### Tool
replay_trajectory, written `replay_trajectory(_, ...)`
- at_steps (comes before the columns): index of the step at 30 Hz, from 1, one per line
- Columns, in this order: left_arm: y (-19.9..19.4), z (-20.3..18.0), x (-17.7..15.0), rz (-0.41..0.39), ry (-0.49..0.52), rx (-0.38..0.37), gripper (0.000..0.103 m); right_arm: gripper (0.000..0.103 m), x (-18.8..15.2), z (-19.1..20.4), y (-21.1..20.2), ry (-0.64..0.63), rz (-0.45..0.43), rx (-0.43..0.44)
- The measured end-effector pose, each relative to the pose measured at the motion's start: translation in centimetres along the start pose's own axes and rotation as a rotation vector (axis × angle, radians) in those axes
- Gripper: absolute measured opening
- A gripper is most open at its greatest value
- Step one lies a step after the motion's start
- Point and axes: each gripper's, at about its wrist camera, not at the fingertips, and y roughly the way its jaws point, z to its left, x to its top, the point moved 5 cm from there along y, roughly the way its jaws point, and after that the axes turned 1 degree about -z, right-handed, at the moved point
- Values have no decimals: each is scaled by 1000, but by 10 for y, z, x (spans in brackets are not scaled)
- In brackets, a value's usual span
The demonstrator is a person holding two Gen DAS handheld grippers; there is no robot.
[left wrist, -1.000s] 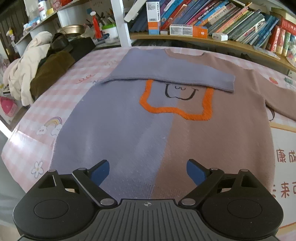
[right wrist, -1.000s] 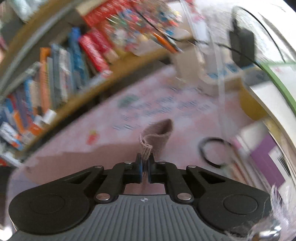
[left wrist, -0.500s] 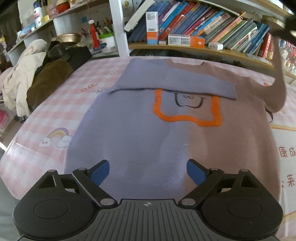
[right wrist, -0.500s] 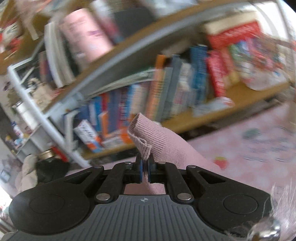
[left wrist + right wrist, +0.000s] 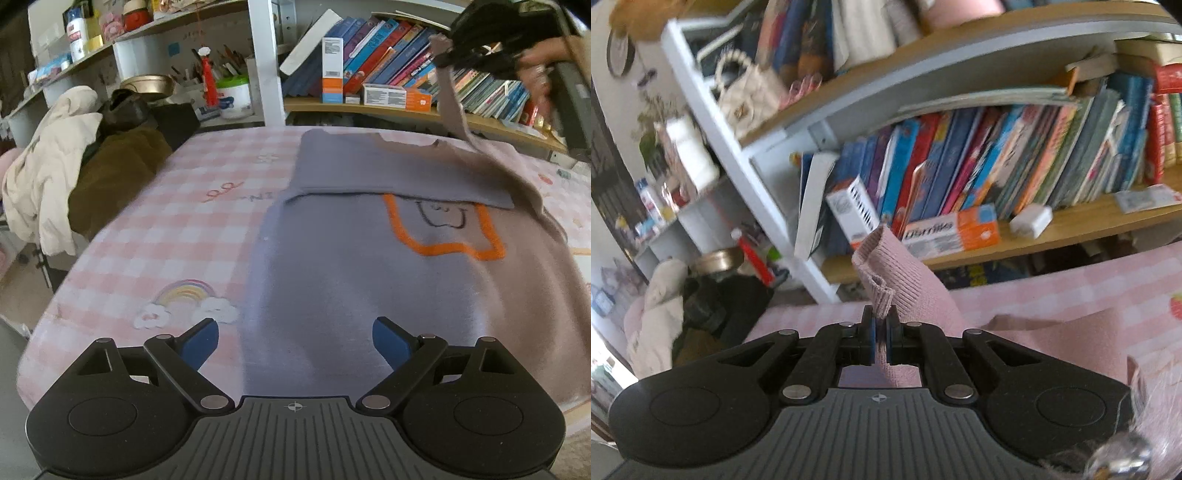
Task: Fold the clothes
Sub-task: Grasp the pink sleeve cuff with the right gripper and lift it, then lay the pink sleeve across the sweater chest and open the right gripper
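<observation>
A grey-and-brown sweater (image 5: 369,266) with an orange outline and a small face lies flat on the pink checked table cover (image 5: 177,221). Its grey sleeve (image 5: 388,177) is folded across the chest. My left gripper (image 5: 294,339) stands open above the sweater's hem, nothing between its blue pads. In the left wrist view the right gripper (image 5: 448,59) holds the brown sleeve (image 5: 452,107) lifted high at the upper right. In the right wrist view my right gripper (image 5: 881,325) is shut on that sleeve's ribbed cuff (image 5: 875,269), which sticks up between the pads.
A bookshelf (image 5: 388,107) full of books and boxes runs along the table's far edge. A heap of cream and brown clothes (image 5: 74,166) lies at the left end. A person's hand (image 5: 535,62) grips the right tool. The floor drops off at the left.
The right gripper has carried the brown sleeve up off the table and leftward over the sweater. My left gripper has shifted left along the hem and stayed open.
</observation>
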Motion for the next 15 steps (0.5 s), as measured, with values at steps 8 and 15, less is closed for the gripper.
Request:
replay_trajectory(8,7,35,0,-3,4,4,93,5,-39,26,36,-16,89,-30)
replay_trajectory(15,7,45,-1,-14,3,-11,93,9,-72,31,57,-59,179,-53)
